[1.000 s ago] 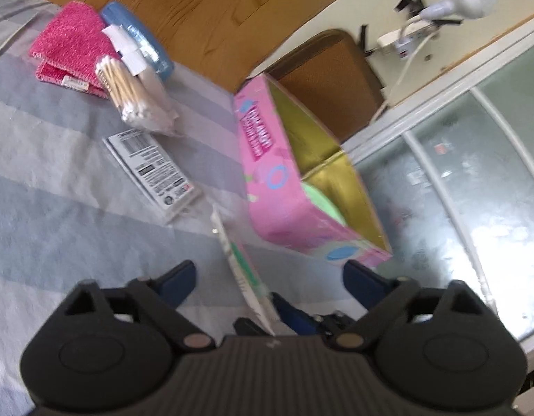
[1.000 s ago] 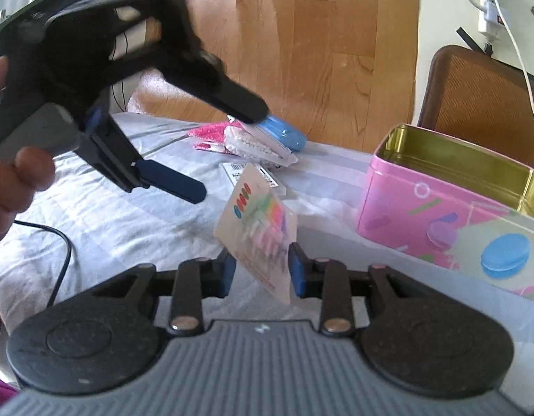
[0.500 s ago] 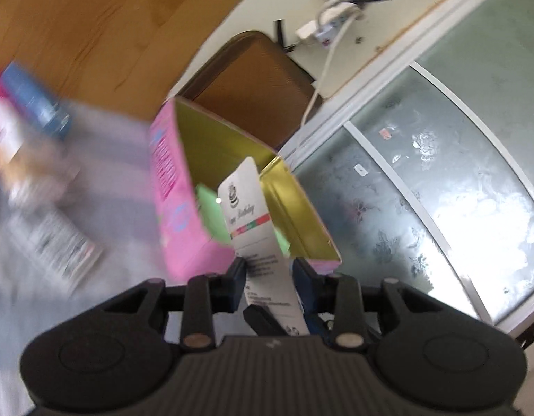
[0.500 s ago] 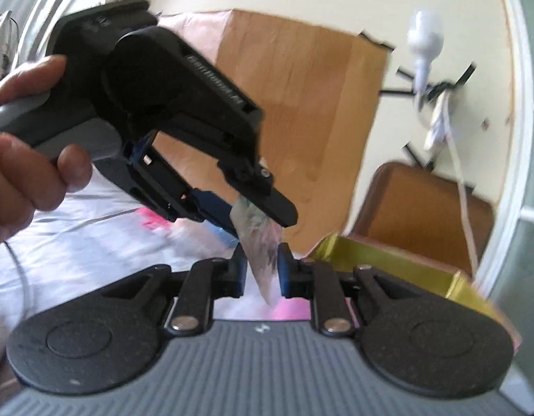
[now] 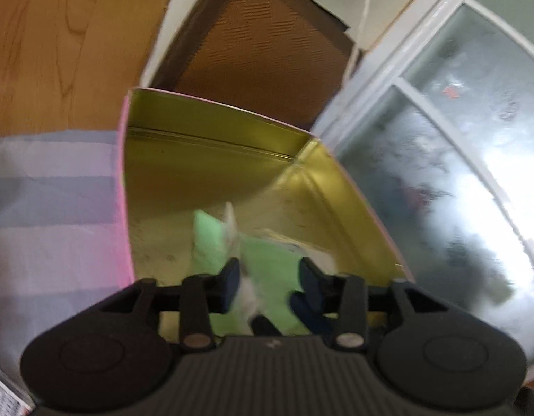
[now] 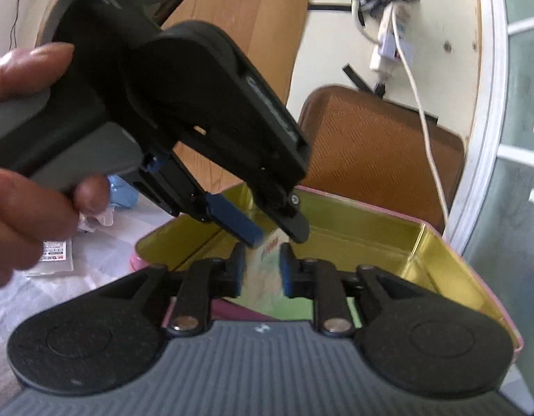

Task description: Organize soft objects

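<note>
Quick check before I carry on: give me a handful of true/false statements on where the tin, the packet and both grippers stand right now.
1. The pink tin is open, with no lid on it. True.
2. The tin's inside is silver. False: it is gold.
3. Both grippers are over the tin's opening. True: the left gripper points down into it just beyond the right gripper.
4. The tin is empty. False: a green item lies on its floor.
5. The clear packet lies on the striped cloth. False: it is between the right gripper's fingers, above the tin; both grippers' jaws have just been opening.
6. A brown chair back stands behind the tin. True.
</note>
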`<state>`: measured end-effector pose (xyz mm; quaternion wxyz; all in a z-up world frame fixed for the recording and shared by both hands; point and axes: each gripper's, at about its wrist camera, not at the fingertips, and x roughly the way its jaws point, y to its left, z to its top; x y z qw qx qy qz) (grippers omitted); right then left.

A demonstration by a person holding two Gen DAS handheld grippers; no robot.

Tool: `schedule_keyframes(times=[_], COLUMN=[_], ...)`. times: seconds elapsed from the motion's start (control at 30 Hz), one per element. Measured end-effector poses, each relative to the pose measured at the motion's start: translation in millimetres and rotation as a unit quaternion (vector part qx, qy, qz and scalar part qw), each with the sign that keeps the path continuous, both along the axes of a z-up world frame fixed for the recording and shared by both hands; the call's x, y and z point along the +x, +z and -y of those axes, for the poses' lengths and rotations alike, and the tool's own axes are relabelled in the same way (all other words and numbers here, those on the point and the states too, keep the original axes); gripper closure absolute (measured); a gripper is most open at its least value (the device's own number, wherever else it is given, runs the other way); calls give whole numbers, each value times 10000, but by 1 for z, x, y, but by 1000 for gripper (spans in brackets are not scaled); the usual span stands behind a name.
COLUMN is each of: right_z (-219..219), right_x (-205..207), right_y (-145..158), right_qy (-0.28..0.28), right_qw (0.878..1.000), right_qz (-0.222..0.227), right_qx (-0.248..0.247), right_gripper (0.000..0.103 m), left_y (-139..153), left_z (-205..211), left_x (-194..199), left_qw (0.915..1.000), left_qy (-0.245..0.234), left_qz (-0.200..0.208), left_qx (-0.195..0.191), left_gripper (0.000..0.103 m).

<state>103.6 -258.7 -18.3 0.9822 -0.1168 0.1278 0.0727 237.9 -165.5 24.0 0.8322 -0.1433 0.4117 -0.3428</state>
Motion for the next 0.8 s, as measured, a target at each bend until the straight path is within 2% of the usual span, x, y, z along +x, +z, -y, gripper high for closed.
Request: schedule_keyframes(times=[0.07, 0.17, 0.3, 0.4, 0.53, 0.63, 0.7, 0.8], right_z=[1, 2, -5, -21, -60, -93, -112, -136], right_x=[-3, -16, -42, -57, -59, -50, -38, -7], right_y=[1, 5, 14, 15, 6, -3, -5, -2], right_qy=[41, 124, 368, 774, 1490, 1829, 1944, 1901], right_qw=[10000, 9998, 9983, 9957, 9878, 9813, 9783, 9781], right_qz=[-7, 93, 336, 303, -128, -485, -645, -789], right_qx=[84, 156, 315, 411, 428, 344, 328, 316], right_gripper=[67, 67, 67, 67, 67, 67, 64, 62], left_y=[1, 8, 26, 28, -1, -32, -50, -67], left_z=[1, -12, -68, -127, -210, -250, -266, -280], left_x=[1, -7, -36, -61, -96, -114, -121, -125], left_qw=[9996, 9994, 9966, 9900, 9711, 9532, 9424, 9355], left_qy=[192, 252, 483, 1063, 2233, 2913, 3197, 3397], left_qz=[97, 207, 646, 882, 834, 688, 609, 577], left_qx=[154, 80, -191, -286, -71, 428, 767, 785], left_gripper=[57, 57, 57, 57, 57, 57, 57, 57])
